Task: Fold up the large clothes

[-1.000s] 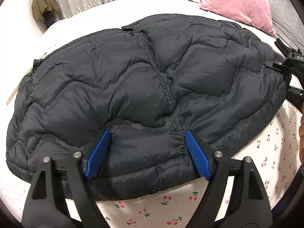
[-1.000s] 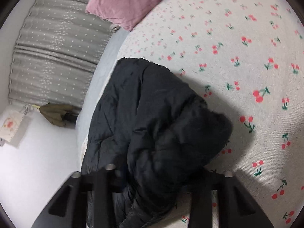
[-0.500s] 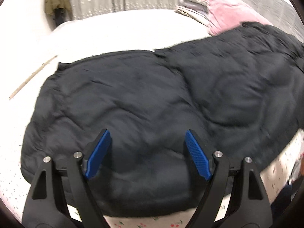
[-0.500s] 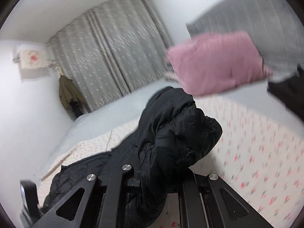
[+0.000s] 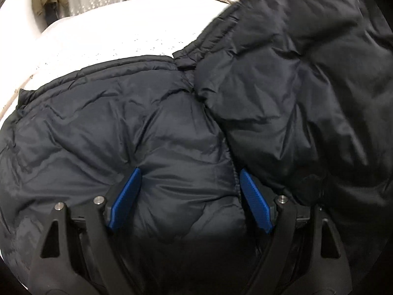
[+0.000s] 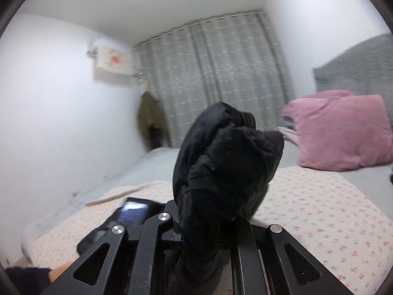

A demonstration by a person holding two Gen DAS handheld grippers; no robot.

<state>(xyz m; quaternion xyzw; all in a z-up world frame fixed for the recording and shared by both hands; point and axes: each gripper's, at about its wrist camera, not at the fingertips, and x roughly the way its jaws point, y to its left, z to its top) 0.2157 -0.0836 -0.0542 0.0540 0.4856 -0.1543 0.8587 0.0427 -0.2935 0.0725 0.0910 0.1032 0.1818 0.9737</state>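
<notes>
Cherry-print bedsheet [image 6: 319, 211] under puffy quilted black jacket [image 5: 152, 132]; left gripper [image 5: 189, 196] jaws wide, pressing padding btwn blue ribbed pads; right gripper [image 6: 203, 223] clenched on bunched jacket fold

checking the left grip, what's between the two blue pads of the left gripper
In the left wrist view, a puffed panel of the black quilted down jacket bulges between the left gripper's wide-open blue pads.

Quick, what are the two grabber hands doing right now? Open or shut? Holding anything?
Left gripper: open, fingers spread and pressing down on the black puffer jacket, not pinching it.
Right gripper: shut on a bunched, lifted part of the jacket.
</notes>
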